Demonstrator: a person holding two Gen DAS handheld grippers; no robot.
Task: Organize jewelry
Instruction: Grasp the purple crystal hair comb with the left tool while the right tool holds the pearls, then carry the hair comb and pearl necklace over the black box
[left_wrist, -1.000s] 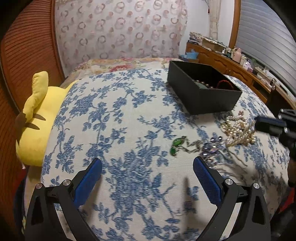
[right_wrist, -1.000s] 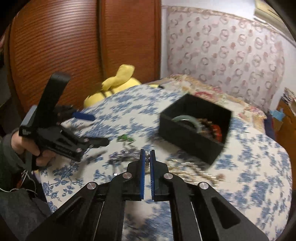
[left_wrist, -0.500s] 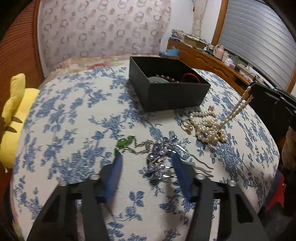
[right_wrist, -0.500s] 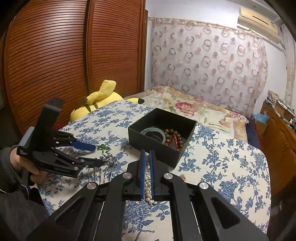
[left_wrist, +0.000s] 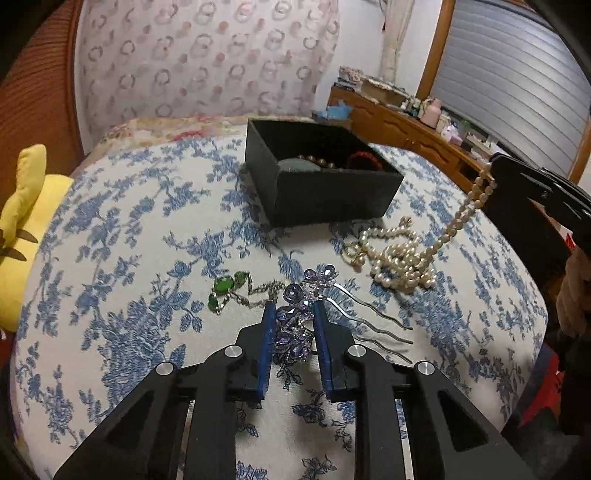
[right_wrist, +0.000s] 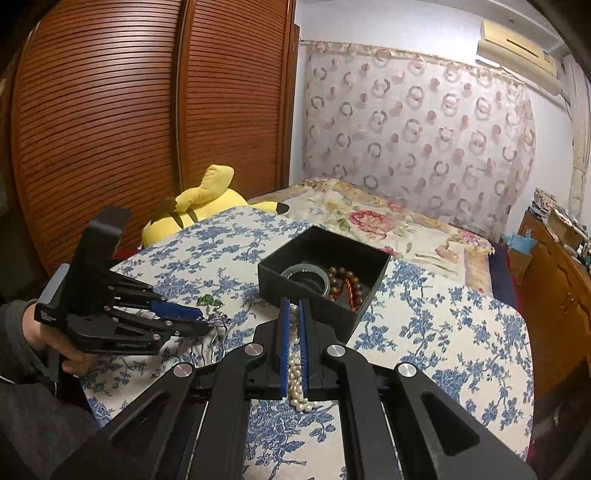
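Both hand-held grippers are busy at once: the left gripper (left_wrist: 293, 314) has narrowed from wide open a second ago until its blue pads sit against either side of the purple jewelled hairpin (left_wrist: 295, 325), which lies on the blue-flowered cloth (left_wrist: 122, 240) with its silver prongs running off to the right; the pads look to be touching the crystal cluster, though whether they grip it firmly yet cannot be told. The right gripper (right_wrist: 294, 314) is closed tight on a strand of the pearl necklace (left_wrist: 402, 254) and has risen since half a second ago, so that one length of pearls now stretches up from the heap at the right of the cloth to its fingertips, while most of the necklace is on the cloth near the black box (left_wrist: 321, 192). That box, at the far middle of the cloth, already holds a pale green bangle (right_wrist: 306, 275) and brown and red bead bracelets (right_wrist: 345, 286). A green-stone chain (left_wrist: 231, 290) lies just left of the hairpin, untouched. Judging from this, two pieces are being taken up together for the box; the necklace must be raised well clear before it will swing over the box wall, and the hairpin's prongs may snag the chain beside it.
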